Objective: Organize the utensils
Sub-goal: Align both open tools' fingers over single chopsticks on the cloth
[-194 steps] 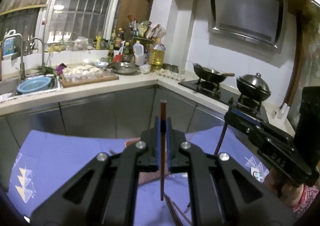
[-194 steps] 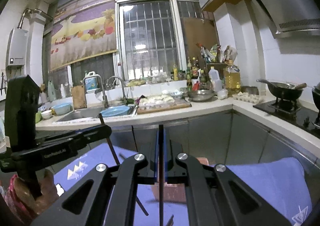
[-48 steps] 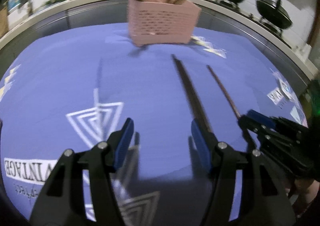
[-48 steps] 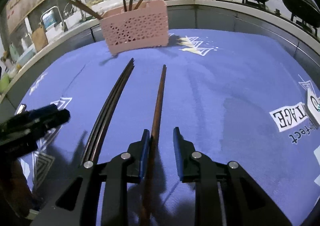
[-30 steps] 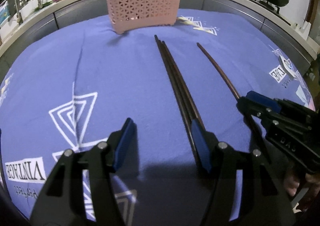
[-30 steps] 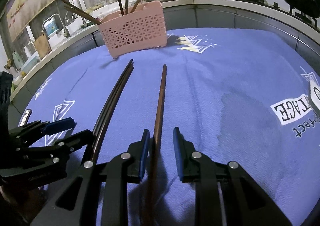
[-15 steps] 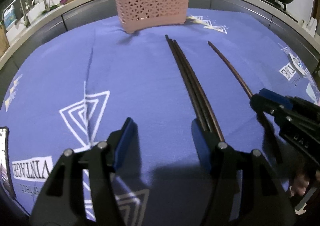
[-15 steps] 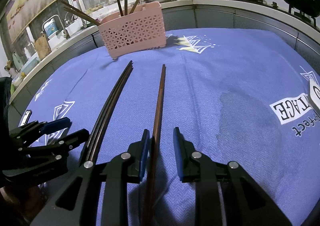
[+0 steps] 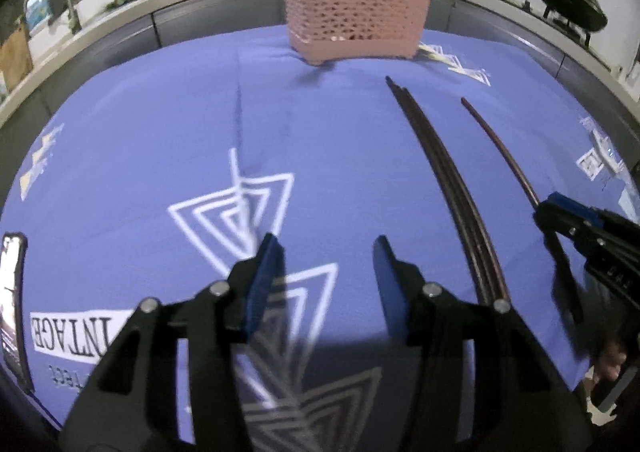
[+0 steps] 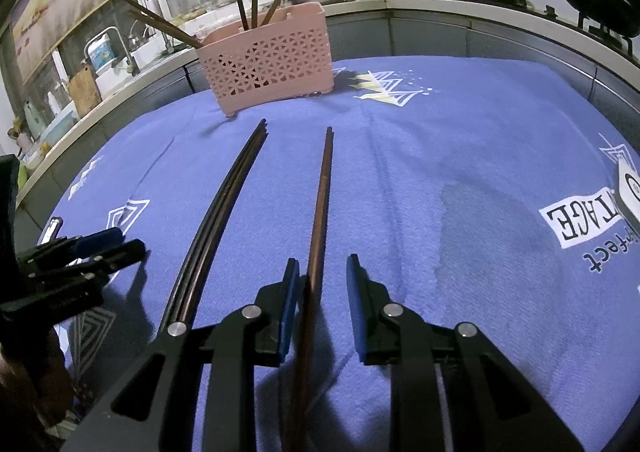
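- The right gripper (image 10: 322,292) straddles the near end of a single brown chopstick (image 10: 320,203); its pads stand apart, the left pad close to or touching the stick, nothing clenched yet.
- The left gripper (image 9: 328,276) is closing over bare blue tablecloth (image 9: 160,123), with nothing between its pads.
- A bundle of dark chopsticks (image 9: 448,179) lies at its 2 o'clock, just beside its right finger.
- Both sets run lengthwise from 6 toward 12 o'clock, tips toward the pink basket (image 10: 268,63) at 11 o'clock, where other chopsticks already stand.
- Step in hand, as I judge: picking up the single stick. Next the pads must close, then lift and carry it to the basket.
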Action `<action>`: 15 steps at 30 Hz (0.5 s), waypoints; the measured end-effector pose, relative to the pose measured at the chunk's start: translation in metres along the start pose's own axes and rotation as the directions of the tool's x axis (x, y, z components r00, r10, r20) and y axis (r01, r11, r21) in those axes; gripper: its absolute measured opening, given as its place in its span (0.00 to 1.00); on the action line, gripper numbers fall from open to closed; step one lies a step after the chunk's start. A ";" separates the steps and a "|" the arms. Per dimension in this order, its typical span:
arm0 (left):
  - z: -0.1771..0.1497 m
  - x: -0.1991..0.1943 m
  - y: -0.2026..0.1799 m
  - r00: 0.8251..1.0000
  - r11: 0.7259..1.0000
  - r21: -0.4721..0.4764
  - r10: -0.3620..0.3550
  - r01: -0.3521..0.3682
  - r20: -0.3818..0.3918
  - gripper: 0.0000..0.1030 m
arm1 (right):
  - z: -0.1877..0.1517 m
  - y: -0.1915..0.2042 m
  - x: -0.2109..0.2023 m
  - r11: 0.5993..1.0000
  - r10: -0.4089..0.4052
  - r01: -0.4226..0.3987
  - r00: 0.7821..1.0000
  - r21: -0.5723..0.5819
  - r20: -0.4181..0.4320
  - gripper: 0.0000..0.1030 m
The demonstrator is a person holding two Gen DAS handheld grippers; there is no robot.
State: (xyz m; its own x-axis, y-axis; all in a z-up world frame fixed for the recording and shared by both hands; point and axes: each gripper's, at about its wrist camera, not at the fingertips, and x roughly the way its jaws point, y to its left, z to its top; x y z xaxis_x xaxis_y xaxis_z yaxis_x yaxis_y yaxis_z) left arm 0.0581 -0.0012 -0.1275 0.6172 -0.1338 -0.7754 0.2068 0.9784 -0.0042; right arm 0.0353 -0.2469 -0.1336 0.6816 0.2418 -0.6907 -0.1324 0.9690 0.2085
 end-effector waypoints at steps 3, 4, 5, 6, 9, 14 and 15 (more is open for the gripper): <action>-0.001 -0.002 0.009 0.999 0.999 -0.024 -0.048 0.048 -0.001 0.47 | 0.000 0.001 0.000 1.000 0.001 -0.001 1.000 -0.001 0.000 0.24; 0.000 -0.002 0.010 0.998 0.998 -0.030 -0.056 0.056 -0.004 0.47 | 0.000 0.001 0.000 1.000 0.002 -0.002 1.000 -0.001 0.000 0.24; 0.001 -0.002 0.010 0.998 0.997 -0.036 -0.062 0.062 -0.007 0.47 | 0.000 0.001 0.001 1.000 0.003 -0.003 1.000 0.000 -0.001 0.24; 0.002 -0.002 0.011 0.998 0.997 -0.043 -0.070 0.069 -0.009 0.47 | -0.001 0.002 0.001 1.000 0.004 -0.004 1.000 0.000 -0.001 0.24; 0.005 -0.001 0.013 0.995 0.993 -0.068 -0.097 0.095 -0.020 0.47 | -0.001 0.002 0.000 1.000 0.007 -0.007 1.000 0.002 -0.001 0.24; 0.015 0.004 -0.002 0.981 0.980 -0.068 -0.188 0.185 -0.050 0.47 | -0.001 0.001 -0.002 1.000 0.010 -0.010 1.000 0.008 0.006 0.24; 0.016 0.006 -0.009 0.980 0.980 -0.054 -0.193 0.190 -0.056 0.47 | -0.001 0.001 -0.002 1.000 0.011 -0.011 1.000 0.009 0.005 0.24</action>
State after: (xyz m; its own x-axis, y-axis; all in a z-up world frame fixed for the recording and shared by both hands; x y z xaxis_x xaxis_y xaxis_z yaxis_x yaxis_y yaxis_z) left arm 0.0727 -0.0130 -0.1221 0.5225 -0.3108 -0.7940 0.2786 0.9423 -0.1855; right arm 0.0328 -0.2463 -0.1330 0.6840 0.2518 -0.6846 -0.1336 0.9659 0.2218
